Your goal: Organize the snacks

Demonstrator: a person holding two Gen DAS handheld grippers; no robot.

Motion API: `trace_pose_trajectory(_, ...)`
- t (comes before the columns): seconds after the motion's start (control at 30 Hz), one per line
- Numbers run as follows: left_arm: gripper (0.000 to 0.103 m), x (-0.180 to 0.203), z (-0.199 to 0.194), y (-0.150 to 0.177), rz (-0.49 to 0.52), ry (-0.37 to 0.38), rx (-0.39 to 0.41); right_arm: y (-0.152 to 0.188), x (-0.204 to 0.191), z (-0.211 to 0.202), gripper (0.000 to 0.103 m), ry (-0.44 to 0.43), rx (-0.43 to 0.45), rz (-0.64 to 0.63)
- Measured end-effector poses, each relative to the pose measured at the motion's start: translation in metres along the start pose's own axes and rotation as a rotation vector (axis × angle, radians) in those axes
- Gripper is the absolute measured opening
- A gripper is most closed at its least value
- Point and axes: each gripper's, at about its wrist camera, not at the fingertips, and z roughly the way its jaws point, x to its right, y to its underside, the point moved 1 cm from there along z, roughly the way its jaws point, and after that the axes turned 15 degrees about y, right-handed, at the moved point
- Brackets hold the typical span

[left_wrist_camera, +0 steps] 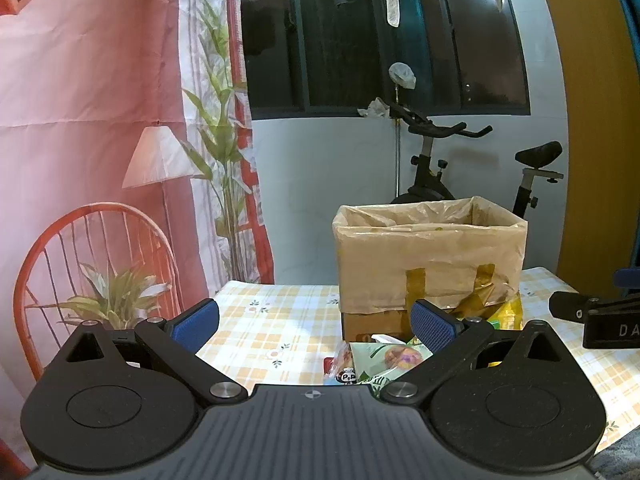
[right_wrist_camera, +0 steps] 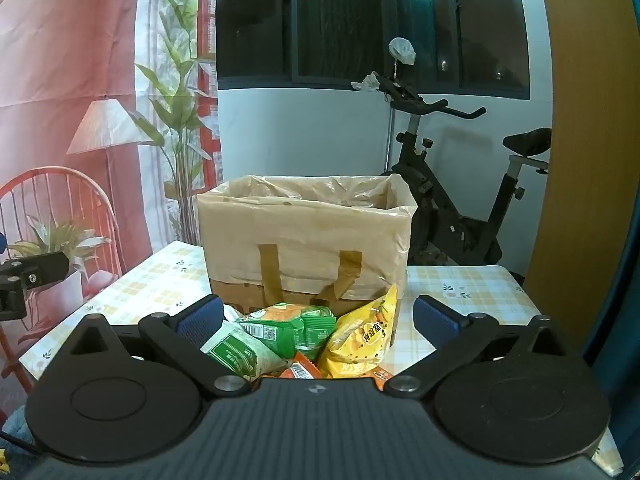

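You held both the left gripper (left_wrist_camera: 314, 326) and right gripper (right_wrist_camera: 318, 320) wide apart and empty, so picking a snack packet (right_wrist_camera: 360, 340) for the lined box (right_wrist_camera: 304, 236) came next.

An exercise bike (right_wrist_camera: 448, 184) stands behind the checked tablecloth (left_wrist_camera: 256, 320), beside a printed backdrop (left_wrist_camera: 80, 120).

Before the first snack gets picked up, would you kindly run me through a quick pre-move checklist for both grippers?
1. Left gripper open, nothing between its blue pads: ok.
2. Right gripper open, nothing held: ok.
3. Cardboard box lined with a translucent plastic bag upright, top open: ok.
4. Snack packets reachable: yellow chip bag and green packet lie in front of the box: ok.
5. Room left inside the box: cannot tell.
6. Checked yellow tablecloth beside the box free for sorting: ok.
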Motion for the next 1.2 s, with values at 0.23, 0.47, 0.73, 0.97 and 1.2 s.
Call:
trace_pose_trajectory(0.23, 0.103, 0.0001, 0.0035, 0.0021, 0.000, 0.004, -0.007, 0.0011, -0.0008, -0.0005, 0.103, 0.003, 0.002, 0.006)
trace_pose_trajectory(0.47, 0.103, -0.0003, 0.0042, 0.0035, -0.002, 0.001, -0.004, 0.0013, -0.0015, -0.0007, 0.103, 0.003, 0.001, 0.006)
trace_pose_trajectory(0.73, 0.103, -0.0008, 0.0037, 0.0050, -0.004, 0.003, -0.005, 0.0006, -0.0008, -0.0005, 0.103, 0.002, 0.002, 0.008)
trace_pose_trajectory(0.97, 0.103, -0.0009, 0.0038, 0.0059, -0.005, 0.002, -0.005, 0.0008, -0.0008, -0.0004, 0.103, 0.001, 0.002, 0.009)
trace_pose_trajectory(1.2, 0.103, -0.0016, 0.0036, 0.0072, -0.008, 0.001, -0.006, 0.0010, -0.0008, -0.0001, 0.103, 0.001, 0.002, 0.010)
